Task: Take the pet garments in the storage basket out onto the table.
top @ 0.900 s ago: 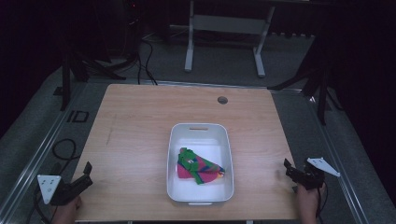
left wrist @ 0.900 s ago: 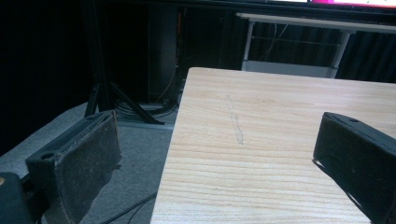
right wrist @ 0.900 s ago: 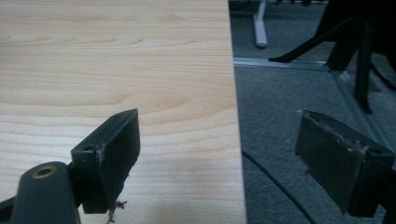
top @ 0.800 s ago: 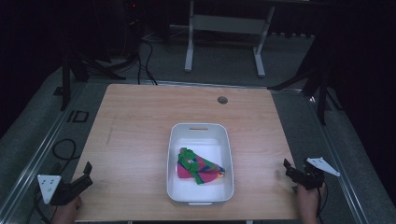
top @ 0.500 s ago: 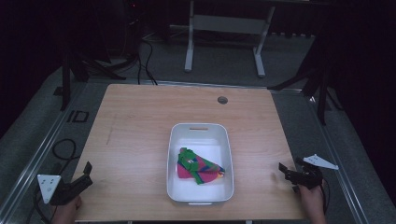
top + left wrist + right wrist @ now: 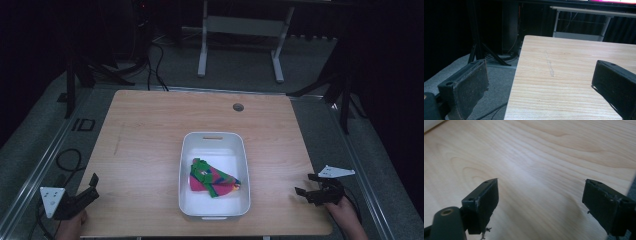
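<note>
The right gripper [image 6: 306, 184] has edged inward over the pale wooden table [image 6: 150, 130]'s right edge, both grippers spread wide, the left gripper [image 6: 93, 186] at its left front corner.

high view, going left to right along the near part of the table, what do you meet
left gripper → white tub holding a folded colourful cloth → right gripper
</note>
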The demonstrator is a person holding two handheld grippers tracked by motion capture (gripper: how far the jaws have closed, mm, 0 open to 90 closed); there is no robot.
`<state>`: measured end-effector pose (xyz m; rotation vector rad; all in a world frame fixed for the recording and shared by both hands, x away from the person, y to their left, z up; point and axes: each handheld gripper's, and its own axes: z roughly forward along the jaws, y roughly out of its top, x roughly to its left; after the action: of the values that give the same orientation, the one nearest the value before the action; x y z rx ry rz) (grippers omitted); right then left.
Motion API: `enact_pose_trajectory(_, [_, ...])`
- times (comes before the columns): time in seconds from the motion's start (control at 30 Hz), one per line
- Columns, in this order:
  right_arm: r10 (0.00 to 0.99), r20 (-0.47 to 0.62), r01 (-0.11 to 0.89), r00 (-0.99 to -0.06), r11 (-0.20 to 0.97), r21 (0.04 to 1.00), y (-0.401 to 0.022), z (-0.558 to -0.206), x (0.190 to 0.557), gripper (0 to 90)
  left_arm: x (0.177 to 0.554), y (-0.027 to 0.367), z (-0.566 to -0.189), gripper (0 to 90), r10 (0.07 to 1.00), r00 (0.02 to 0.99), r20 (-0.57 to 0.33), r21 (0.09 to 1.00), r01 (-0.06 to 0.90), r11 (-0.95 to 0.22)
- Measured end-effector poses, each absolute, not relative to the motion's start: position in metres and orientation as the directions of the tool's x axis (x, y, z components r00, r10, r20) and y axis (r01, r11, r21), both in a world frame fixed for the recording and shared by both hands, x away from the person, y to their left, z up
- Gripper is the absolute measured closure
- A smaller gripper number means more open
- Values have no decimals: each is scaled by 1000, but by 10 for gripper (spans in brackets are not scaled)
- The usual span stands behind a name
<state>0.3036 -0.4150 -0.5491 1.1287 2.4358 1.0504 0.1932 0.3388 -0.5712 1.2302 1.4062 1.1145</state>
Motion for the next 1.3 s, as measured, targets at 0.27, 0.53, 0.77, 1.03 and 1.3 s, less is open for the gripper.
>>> enact_pose_trajectory(0.27, [652, 107, 544, -750, 517, 660, -396, -539, 305, 133, 193, 339, -571, 12, 995, -65, -79, 985, 151, 88])
enact_pose_trajectory(0.53, [584, 103, 503, -805, 580, 641, -378, -524, 308, 133, 193, 339, -571, 12, 995, -63, -77, 985, 153, 86])
enact_pose_trajectory(0.77, [513, 83, 437, -854, 623, 648, -357, -504, 303, 140, 193, 339, -571, 12, 995, -63, -78, 985, 151, 87])
enact_pose_trajectory(1.03, [470, 95, 413, -877, 639, 649, -333, -482, 304, 137, 193, 339, -571, 12, 995, -64, -78, 985, 151, 86])
enact_pose_trajectory(1.3, [398, 64, 336, -915, 664, 668, -301, -458, 310, 139, 193, 339, -571, 12, 995, -62, -79, 985, 151, 88])
